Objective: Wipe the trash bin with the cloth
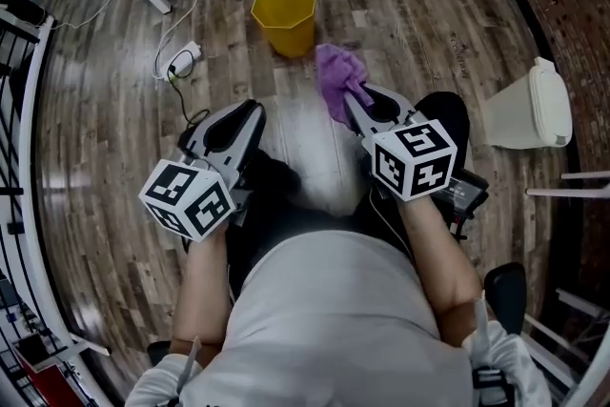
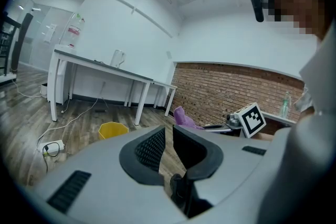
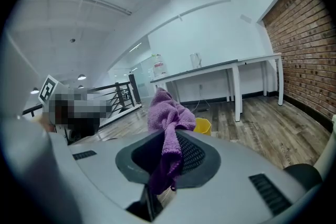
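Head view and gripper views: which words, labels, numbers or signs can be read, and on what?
No text can be read in any view.
Cube on the left gripper and cube on the right gripper: square black-and-white markers, no letters.
Bottle on the white table: red label, too small to read.
Sheet left of the bottle: blurred.
Yellow bin: no print visible.
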A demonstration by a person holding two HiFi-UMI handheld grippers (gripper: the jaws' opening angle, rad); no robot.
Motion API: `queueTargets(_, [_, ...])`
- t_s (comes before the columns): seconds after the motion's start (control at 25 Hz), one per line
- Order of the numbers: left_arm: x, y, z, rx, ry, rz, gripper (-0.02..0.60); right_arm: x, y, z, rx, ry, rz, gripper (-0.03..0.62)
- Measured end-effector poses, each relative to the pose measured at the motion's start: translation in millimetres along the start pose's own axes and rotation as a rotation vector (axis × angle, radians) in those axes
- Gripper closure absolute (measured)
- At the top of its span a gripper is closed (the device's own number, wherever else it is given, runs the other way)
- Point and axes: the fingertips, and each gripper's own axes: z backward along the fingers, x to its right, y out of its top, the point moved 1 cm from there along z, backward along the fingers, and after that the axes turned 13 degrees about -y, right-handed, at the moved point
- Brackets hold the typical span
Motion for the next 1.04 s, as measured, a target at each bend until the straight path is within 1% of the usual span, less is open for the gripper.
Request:
queueTargets(0.36, [-4.3, 1.0, 10.2, 0.003, -0.005, 0.010, 0.532, -12.3, 1.9, -3.7, 0.002, -0.010, 0.026, 0.531])
queueTargets(0.64, [-0.4, -1.6, 3.8, -0.007, -0.010, 0.018, 0.532, -8.7, 3.9, -0.4, 0.004, -0.009, 0.033, 0.533])
queueTargets(1.04, [-2.2, -9.3, -0.8, -0.016, -0.011, 0.040, 0.532, -11.6, -7.5, 0.8, -0.021, 0.003, 0.045, 0.533])
